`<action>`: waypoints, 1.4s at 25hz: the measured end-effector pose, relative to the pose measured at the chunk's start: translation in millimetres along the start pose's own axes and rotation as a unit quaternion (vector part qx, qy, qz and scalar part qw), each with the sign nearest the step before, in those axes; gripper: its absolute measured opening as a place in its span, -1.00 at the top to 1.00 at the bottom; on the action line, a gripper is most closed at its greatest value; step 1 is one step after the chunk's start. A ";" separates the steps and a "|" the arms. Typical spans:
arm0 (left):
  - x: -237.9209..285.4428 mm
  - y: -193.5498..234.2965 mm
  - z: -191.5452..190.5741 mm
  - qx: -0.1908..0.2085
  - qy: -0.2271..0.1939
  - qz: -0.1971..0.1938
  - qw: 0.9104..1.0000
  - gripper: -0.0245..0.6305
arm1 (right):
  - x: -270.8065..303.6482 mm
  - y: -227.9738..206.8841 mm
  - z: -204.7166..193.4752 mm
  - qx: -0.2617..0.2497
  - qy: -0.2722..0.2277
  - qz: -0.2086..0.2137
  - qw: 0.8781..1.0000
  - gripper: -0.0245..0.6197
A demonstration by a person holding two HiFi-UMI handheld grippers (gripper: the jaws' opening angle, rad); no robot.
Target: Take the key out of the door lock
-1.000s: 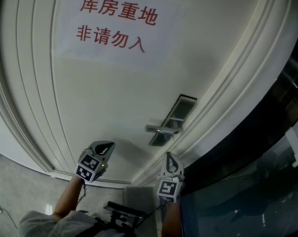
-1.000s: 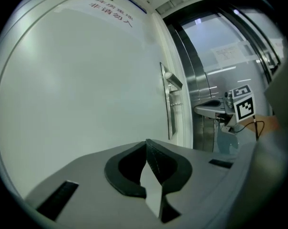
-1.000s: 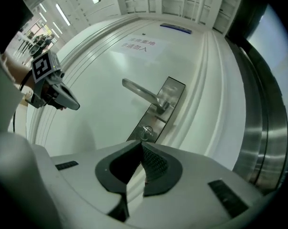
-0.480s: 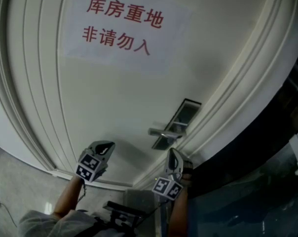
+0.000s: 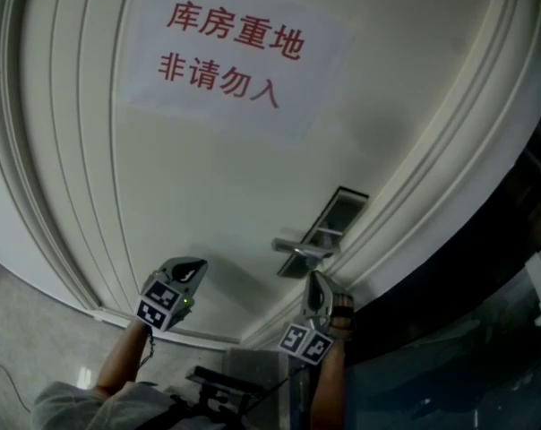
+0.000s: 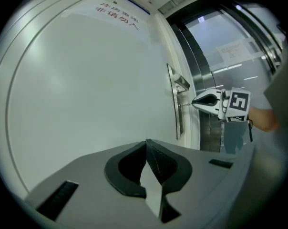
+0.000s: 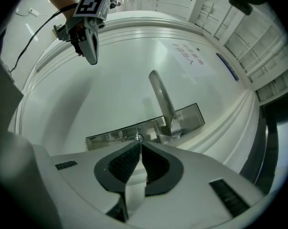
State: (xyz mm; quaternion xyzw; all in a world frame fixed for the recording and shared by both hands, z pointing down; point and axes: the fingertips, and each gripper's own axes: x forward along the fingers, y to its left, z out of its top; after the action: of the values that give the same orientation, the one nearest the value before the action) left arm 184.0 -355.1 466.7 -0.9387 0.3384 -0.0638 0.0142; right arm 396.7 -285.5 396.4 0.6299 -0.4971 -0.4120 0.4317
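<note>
Right now your right gripper (image 7: 139,146) is up against the lock plate (image 7: 149,128) on the white door (image 5: 208,195). Its jaws are drawn together, with the small metal head of the key (image 7: 138,138) caught at their very tips. The key sits in the lock, sticking out of the plate just below the lever handle (image 7: 162,99), which points away from the door edge. From your left gripper view you can see that same gripper reaching in from the side, its tip touching the key's outer end, and your hand behind the marker cube. Your left gripper (image 6: 146,144) hangs well apart from the lock, lower and to the left in the head view. It faces the plain door panel, its jaws closed on each other with nothing between them. Above both, a paper sign (image 5: 226,61) with red characters is stuck to the door. To the right of the door frame (image 5: 432,168) runs a dark glass panel (image 5: 485,348).
</note>
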 end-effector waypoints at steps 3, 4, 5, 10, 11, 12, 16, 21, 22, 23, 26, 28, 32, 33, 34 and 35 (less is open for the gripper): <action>0.0 1.9 0.3 -0.001 -0.001 0.002 1.000 0.91 | 1.8 0.3 0.9 -0.002 0.000 0.003 1.000 0.74; -0.1 2.3 -0.1 -0.001 -0.001 0.002 1.000 0.91 | 2.5 0.2 1.1 -0.002 0.000 0.002 1.000 0.69; -0.4 2.6 -0.5 -0.002 -0.001 0.002 1.000 0.91 | 3.3 0.1 1.1 -0.002 0.000 0.002 1.000 0.68; -2.6 4.7 -0.4 -0.005 -0.001 0.006 1.000 0.91 | 12.1 2.4 -0.1 -0.009 0.005 0.009 1.000 0.63; -3.0 5.5 -0.4 -0.006 -0.001 0.007 1.000 0.91 | 14.2 2.8 -0.5 -0.012 0.008 0.009 1.000 0.63; -3.3 6.6 -0.6 -0.006 -0.001 0.009 1.000 0.91 | 16.3 3.0 -0.7 -0.014 0.009 0.008 1.000 0.63; -3.5 10.5 -2.3 -0.007 0.000 0.014 1.000 0.91 | 24.6 3.2 -1.0 -0.024 0.012 0.004 1.000 0.63; -2.4 13.4 -4.7 -0.012 0.002 0.018 1.000 0.91 | 31.3 4.2 0.6 -0.029 0.011 0.008 0.999 0.63; -2.2 13.6 -4.6 -0.012 0.002 0.019 1.000 0.91 | 32.1 4.8 0.5 -0.030 0.010 0.010 0.999 0.63; -1.9 13.5 -4.4 -0.012 0.002 0.019 1.000 0.91 | 32.6 5.2 0.2 -0.030 0.010 0.011 0.999 0.63; -0.2 13.3 -4.3 -0.012 0.002 0.019 1.000 0.91 | 33.5 5.9 -0.9 -0.035 0.012 0.011 0.999 0.63; 1.3 13.1 -4.7 -0.012 0.001 0.017 1.000 0.91 | 33.9 5.8 -1.3 -0.043 0.012 0.008 0.999 0.64; 2.5 11.8 -6.0 -0.012 0.003 0.017 1.000 0.91 | 33.5 5.2 -3.4 -0.056 0.018 0.000 0.998 0.72; 2.5 11.7 -6.2 -0.012 0.004 0.017 1.000 0.91 | 33.5 5.1 -3.6 -0.058 0.018 -0.001 0.998 0.76; 2.5 11.6 -6.5 -0.012 0.004 0.017 1.000 0.91 | 33.5 5.2 -3.6 -0.059 0.018 -0.002 0.998 0.77; 2.4 11.5 -6.9 -0.012 0.004 0.017 1.000 0.91 | 33.4 5.4 -3.5 -0.060 0.018 -0.002 0.998 0.78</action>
State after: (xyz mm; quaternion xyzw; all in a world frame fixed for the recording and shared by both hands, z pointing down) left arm 177.6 -365.3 473.0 -0.9328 0.3548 -0.0628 0.0025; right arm 404.2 -318.5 399.5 0.6115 -0.4621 -0.4306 0.4767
